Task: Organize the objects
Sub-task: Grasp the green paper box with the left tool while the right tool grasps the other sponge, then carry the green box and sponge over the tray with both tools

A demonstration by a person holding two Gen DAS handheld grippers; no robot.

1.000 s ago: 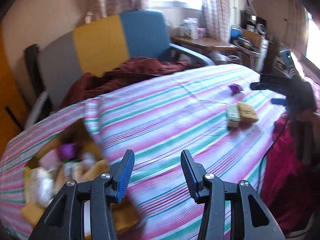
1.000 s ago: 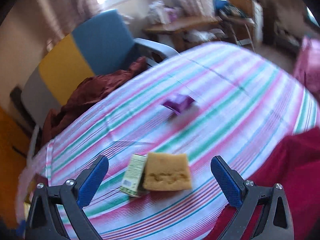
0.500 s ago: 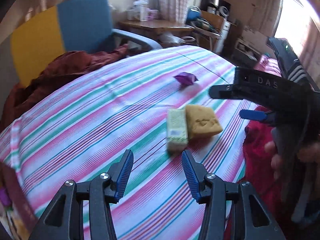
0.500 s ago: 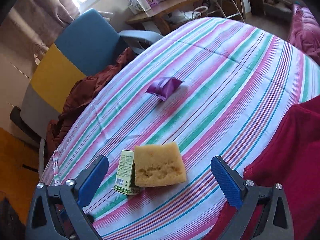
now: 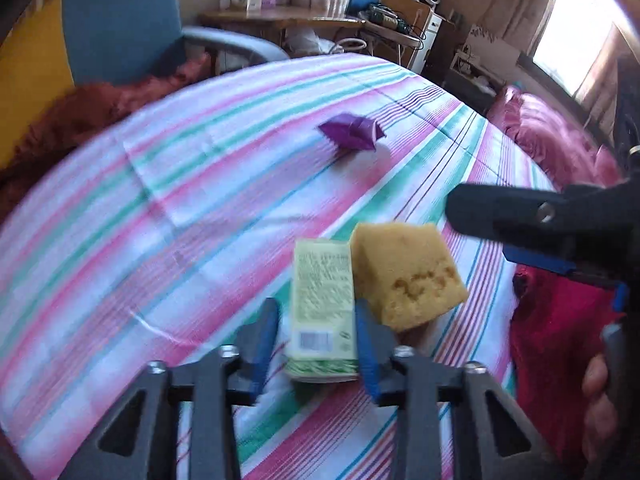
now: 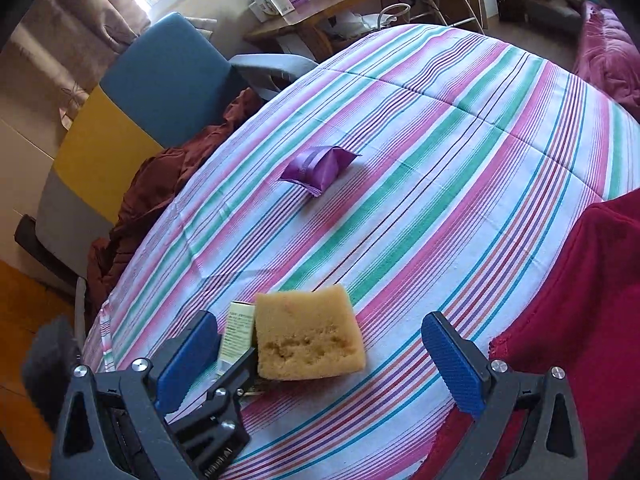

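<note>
The left gripper (image 5: 316,340) straddles the green box (image 5: 322,304) at lower centre, jaws open, not yet clamped, long axis running along them. Right gripper (image 6: 320,364) hovers wide open over the sponge (image 6: 308,340).

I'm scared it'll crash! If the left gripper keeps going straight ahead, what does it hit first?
Probably the green box. The left gripper already has a finger on each side of it, with the yellow sponge touching its right side. Exact depth is blurry.

Left gripper (image 5: 316,330) jaws straddle the green carton (image 5: 322,300) — yellow sponge (image 5: 408,274) touching its right side.
</note>
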